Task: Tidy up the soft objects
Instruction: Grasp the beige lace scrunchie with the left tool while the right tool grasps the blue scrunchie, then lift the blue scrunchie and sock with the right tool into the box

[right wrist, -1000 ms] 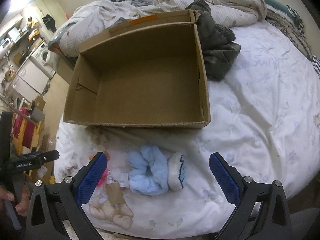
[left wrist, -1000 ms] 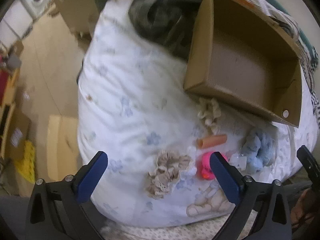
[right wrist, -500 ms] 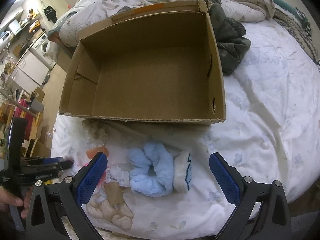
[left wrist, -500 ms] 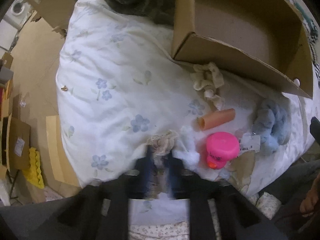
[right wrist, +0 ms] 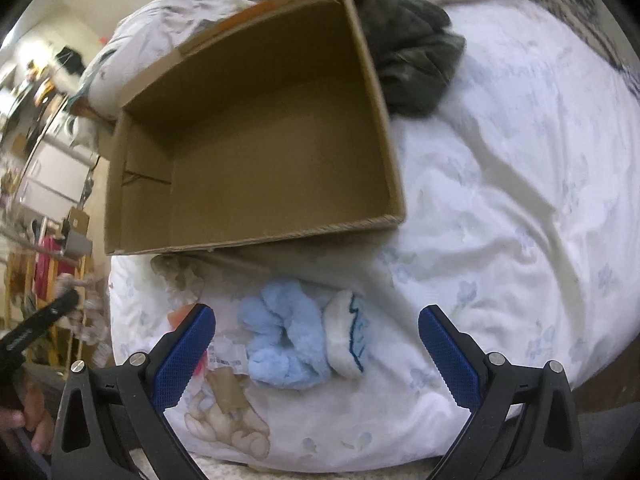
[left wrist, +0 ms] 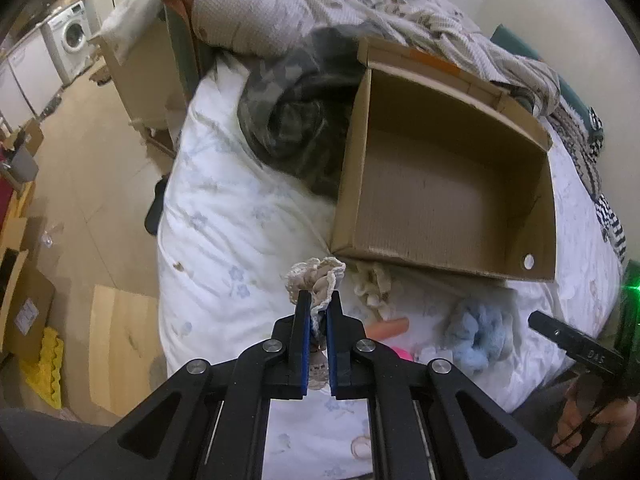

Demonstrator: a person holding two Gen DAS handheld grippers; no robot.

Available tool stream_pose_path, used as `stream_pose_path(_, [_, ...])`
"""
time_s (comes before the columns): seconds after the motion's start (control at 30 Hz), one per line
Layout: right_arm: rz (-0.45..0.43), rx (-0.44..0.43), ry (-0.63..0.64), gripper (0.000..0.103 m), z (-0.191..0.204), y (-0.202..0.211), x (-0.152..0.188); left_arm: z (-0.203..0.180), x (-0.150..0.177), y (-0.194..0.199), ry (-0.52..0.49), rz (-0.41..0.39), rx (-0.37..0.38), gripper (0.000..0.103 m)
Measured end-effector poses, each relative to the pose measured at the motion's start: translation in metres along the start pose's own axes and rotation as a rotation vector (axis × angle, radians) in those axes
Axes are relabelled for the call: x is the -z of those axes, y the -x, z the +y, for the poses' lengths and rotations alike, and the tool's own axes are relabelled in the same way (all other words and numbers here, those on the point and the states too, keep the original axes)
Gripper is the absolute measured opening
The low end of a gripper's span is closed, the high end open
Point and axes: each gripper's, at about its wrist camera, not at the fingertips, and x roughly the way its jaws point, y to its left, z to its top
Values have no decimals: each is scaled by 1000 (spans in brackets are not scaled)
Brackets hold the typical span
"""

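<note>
Since a second ago, left gripper [left wrist: 318, 312] has clamped the lace scrunchie [left wrist: 316, 276], lifting it off the bed [left wrist: 224, 240]. Cardboard box [left wrist: 448, 184] sits at 1 o'clock; carry it well over the rim before releasing. Right gripper [right wrist: 316, 344] is wide open around the blue scrunchie [right wrist: 280, 340].

The left gripper [left wrist: 318, 304], wide open a second ago above the beige lace-trimmed fabric scrunchie [left wrist: 316, 276], is now clamped on it, its jaws having closed early in that second. The scrunchie, formerly flat on the white floral bedsheet [left wrist: 224, 240], hangs lifted clear, level with the near-left corner of the open brown cardboard box [left wrist: 444, 168]. The right gripper [right wrist: 316, 344] sits slightly lower and closer over the fluffy light-blue scrunchie [right wrist: 280, 340].
</note>
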Motion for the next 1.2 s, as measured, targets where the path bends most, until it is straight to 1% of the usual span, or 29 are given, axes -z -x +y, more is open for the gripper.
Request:
stream_pose_path(0.13, [57,17,-35,103,-9,-13,0,-10,8,-20,-8,104,43,7])
stream_pose_path(0.17, [65,23,-36,99,-10,-15,-1,-14,10,-23,-14,120,55,7])
stream_pose_path(0.23, [91,29,-37,94,-12,-22,-1,-22,14,-25,-42,125,57,7])
stream_pose_path(0.33, [152,31,-36,94,-11,-39,2,-32,15,-26,-75,119,53,7])
stream_pose_path(0.43, [208,53,21,94,-1,-57,5,-37,15,-29,-84,120,51,7])
stream_pose_path(0.5, [231,99,75,90,6,-67,9,-39,14,-29,-88,118,50,7])
stream_pose_path(0.53, [243,108,93,77,9,-72,10,-39,14,-29,-87,117,48,7])
stream_pose_path(0.57, [256,112,108,50,10,-75,11,-36,14,-29,-86,115,47,7])
stream_pose_path(0.6, [262,111,116,41,11,-77,12,-36,14,-29,-84,114,46,7])
stream_pose_path(0.63, [262,114,116,41,10,-76,12,-35,14,-28,-81,113,46,7])
stream_pose_path(0.67, [246,110,113,38,9,-73,12,-33,14,-28,-78,112,45,7])
stream_pose_path(0.77, [190,96,113,37,11,-55,10,-30,15,-25,-71,104,44,7])
stream_pose_path(0.87, [129,56,76,36,7,-35,9,-30,15,-22,-66,88,41,7])
stream_pose_path(0.93, [94,5,51,36,4,-21,10,-30,15,-19,-63,72,37,7])
stream_pose_path(1.03, [57,-56,69,34,10,-1,16,-32,14,-15,-62,52,37,7])
stream_pose_path(1.2, [25,-80,150,31,21,14,25,-39,14,-10,-85,8,22,7])
